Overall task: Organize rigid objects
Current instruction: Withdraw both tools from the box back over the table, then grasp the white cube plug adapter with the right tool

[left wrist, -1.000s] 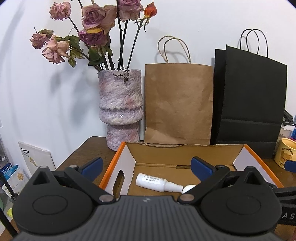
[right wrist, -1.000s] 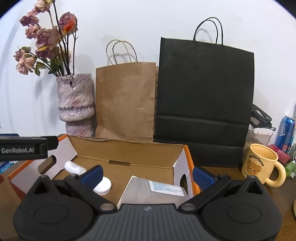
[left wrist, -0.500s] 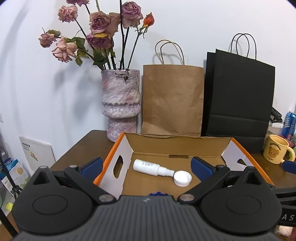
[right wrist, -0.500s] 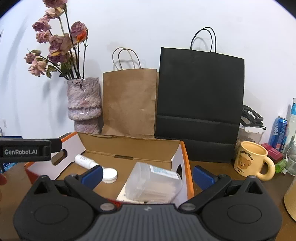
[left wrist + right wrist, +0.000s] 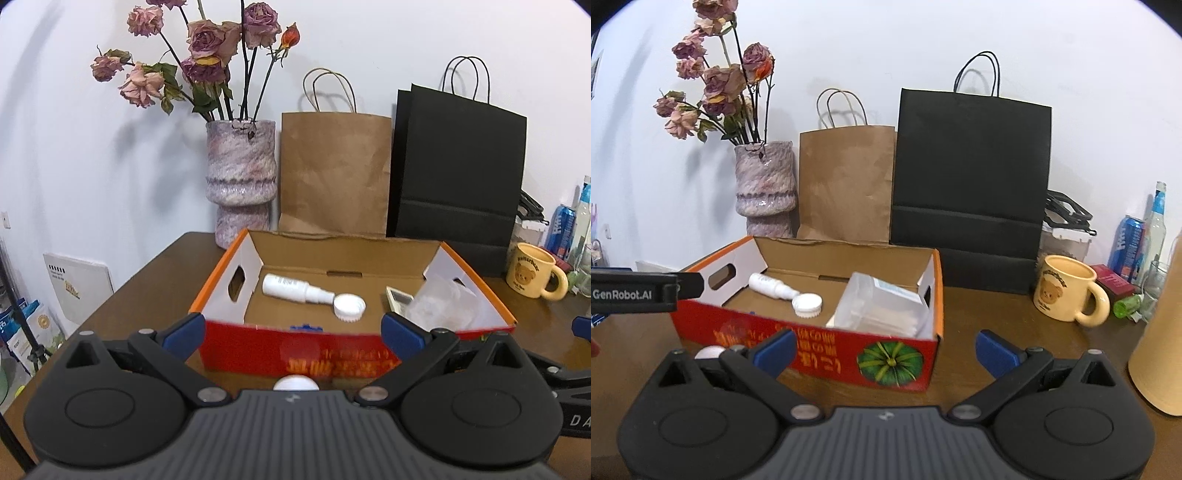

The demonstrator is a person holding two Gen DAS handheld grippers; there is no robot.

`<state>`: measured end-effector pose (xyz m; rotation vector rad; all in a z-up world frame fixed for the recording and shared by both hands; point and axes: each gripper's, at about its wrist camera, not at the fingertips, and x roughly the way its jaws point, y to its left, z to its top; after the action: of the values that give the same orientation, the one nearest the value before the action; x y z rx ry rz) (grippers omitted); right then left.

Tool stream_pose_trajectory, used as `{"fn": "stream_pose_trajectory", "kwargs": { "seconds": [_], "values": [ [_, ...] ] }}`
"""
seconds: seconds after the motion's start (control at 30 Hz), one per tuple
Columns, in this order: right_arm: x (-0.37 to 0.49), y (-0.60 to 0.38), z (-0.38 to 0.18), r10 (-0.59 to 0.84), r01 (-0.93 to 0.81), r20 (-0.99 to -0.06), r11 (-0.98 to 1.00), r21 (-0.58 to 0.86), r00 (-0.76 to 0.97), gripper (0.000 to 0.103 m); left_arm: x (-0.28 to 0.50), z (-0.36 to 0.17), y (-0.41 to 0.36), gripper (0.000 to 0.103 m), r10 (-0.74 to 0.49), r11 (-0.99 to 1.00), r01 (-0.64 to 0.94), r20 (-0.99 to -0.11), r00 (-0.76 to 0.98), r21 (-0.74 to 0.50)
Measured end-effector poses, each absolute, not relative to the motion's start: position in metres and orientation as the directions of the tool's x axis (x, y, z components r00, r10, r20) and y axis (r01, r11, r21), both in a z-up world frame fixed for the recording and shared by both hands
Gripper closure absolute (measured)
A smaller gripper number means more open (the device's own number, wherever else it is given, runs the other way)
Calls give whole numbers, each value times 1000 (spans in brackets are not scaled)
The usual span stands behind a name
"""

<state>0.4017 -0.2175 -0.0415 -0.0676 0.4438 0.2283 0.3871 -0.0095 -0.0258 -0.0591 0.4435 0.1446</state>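
Note:
A red and orange cardboard box (image 5: 295, 354) (image 5: 812, 350) stands open on the brown table. Inside lie a white bottle (image 5: 291, 288) (image 5: 772, 286), a white cap (image 5: 349, 306) (image 5: 807, 304), a clear plastic container (image 5: 443, 302) (image 5: 882, 306) and a small white device (image 5: 399, 297). My left gripper (image 5: 291, 328) is open and empty in front of the box. My right gripper (image 5: 884, 343) is open and empty before the box's front right corner. A small white round object (image 5: 295, 384) (image 5: 709, 352) lies on the table by the box front.
A vase with dried roses (image 5: 240, 184), a brown paper bag (image 5: 332, 173) and a black paper bag (image 5: 454, 173) stand behind the box. A yellow bear mug (image 5: 1067, 291), cans and bottles (image 5: 1130, 251) stand to the right. A tan cylinder (image 5: 1160, 332) is at far right.
Both grippers have pulled back from above the box toward the near table edge; the box's red front now shows. Both stay open and empty.

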Motion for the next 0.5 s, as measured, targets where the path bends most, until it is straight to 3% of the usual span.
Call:
{"fn": "stream_pose_trajectory", "kwargs": {
  "seconds": [0.5],
  "values": [
    [356,-259,-60,203,-256,-493,966,-43,846,0,343,-46,-35,0,134,988,-156,-493,860,-3]
  ]
}}
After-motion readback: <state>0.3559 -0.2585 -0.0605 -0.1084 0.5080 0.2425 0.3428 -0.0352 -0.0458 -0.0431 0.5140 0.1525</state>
